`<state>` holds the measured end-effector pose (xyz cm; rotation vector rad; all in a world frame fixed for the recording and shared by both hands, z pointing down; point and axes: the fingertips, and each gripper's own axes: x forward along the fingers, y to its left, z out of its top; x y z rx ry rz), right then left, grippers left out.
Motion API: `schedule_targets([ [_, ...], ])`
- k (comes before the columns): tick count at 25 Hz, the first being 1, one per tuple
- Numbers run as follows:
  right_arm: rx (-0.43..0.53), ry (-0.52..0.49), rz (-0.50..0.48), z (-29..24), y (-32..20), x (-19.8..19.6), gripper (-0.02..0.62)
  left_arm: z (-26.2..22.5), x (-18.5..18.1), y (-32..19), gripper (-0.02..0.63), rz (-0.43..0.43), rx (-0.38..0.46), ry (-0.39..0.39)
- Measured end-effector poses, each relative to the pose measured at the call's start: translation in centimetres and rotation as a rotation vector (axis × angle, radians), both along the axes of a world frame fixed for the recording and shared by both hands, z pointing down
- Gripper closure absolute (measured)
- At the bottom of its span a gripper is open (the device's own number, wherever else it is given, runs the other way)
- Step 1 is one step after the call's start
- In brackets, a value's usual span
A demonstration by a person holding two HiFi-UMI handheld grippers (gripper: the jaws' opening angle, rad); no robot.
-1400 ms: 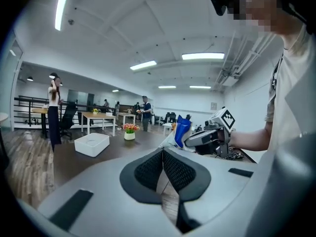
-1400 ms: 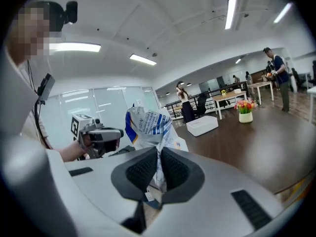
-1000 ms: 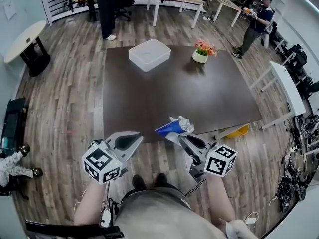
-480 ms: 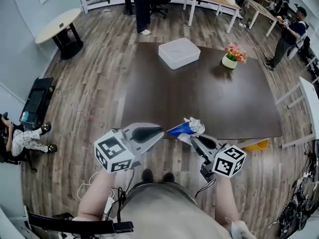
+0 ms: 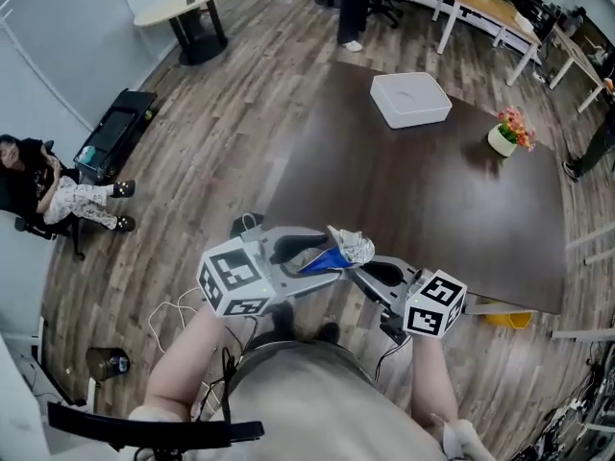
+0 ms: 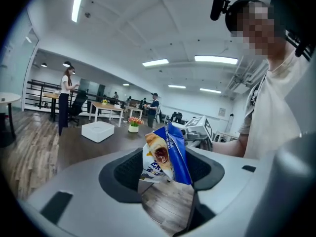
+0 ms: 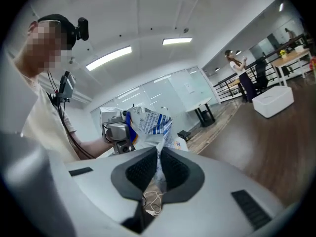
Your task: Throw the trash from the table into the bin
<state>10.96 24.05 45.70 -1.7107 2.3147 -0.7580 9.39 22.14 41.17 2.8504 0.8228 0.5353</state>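
Note:
A crumpled blue and silver snack wrapper hangs in the air in front of me, past the table's near corner. My right gripper is shut on its lower end, and the right gripper view shows the foil pinched between the pads. My left gripper faces it from the left. Its jaws have just been opening and stand wide. The wrapper sits between them, apart from both pads.
The dark table carries a white box and a flower pot. A yellow object shows under its near edge. On the wooden floor lie cables. A seated person is far left.
My head view has swung left. The left gripper moved right up to the wrapper and its jaws opened around it. The right gripper kept its hold on the wrapper.

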Motion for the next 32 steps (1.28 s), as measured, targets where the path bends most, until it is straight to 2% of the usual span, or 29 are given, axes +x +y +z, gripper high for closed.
schedule_targets([
  [4,-0.009,0.002,-0.036,-1.5,-5.8,-2.0,0.568,-1.4,-1.7,-5.4,0.535,0.008,-0.076,0.03],
  [6,-0.016,0.002,-0.036,-2.3,-9.7,-2.9,0.566,-2.3,-2.7,-9.3,0.578,0.02,-0.119,0.05],
  [9,-0.027,0.011,-0.027,-2.2,-12.9,-3.5,0.566,-2.2,-3.4,-12.5,0.592,0.027,-0.141,0.063],
  [14,0.005,-0.001,-0.002,-1.5,-14.4,-3.8,0.566,-1.4,-3.6,-14.4,0.592,0.018,-0.141,0.065],
  [17,0.003,0.004,0.024,-1.5,-20.6,-5.9,0.566,-1.3,-5.9,-20.8,0.592,0.018,-0.147,0.068],
  [20,-0.052,0.049,0.093,-0.9,-27.7,-8.0,0.489,-1.1,-9.2,-28.7,0.594,-0.007,-0.181,0.067],
  [25,-0.094,0.062,0.13,-0.3,-31.8,-9.2,0.44,0.5,-11.7,-37.2,0.594,-0.134,-0.189,0.048],
  [29,-0.115,0.054,0.119,0.1,-33.1,-9.1,0.437,4.0,-12.4,-42.1,0.594,-0.269,-0.152,-0.026],
  [31,-0.108,0.043,0.101,0.3,-33.8,-8.9,0.45,6.3,-12.4,-43.8,0.594,-0.323,-0.11,-0.082],
  [32,-0.104,0.041,0.096,0.5,-34.1,-8.7,0.521,7.4,-12.2,-44.4,0.594,-0.343,-0.088,-0.111],
])
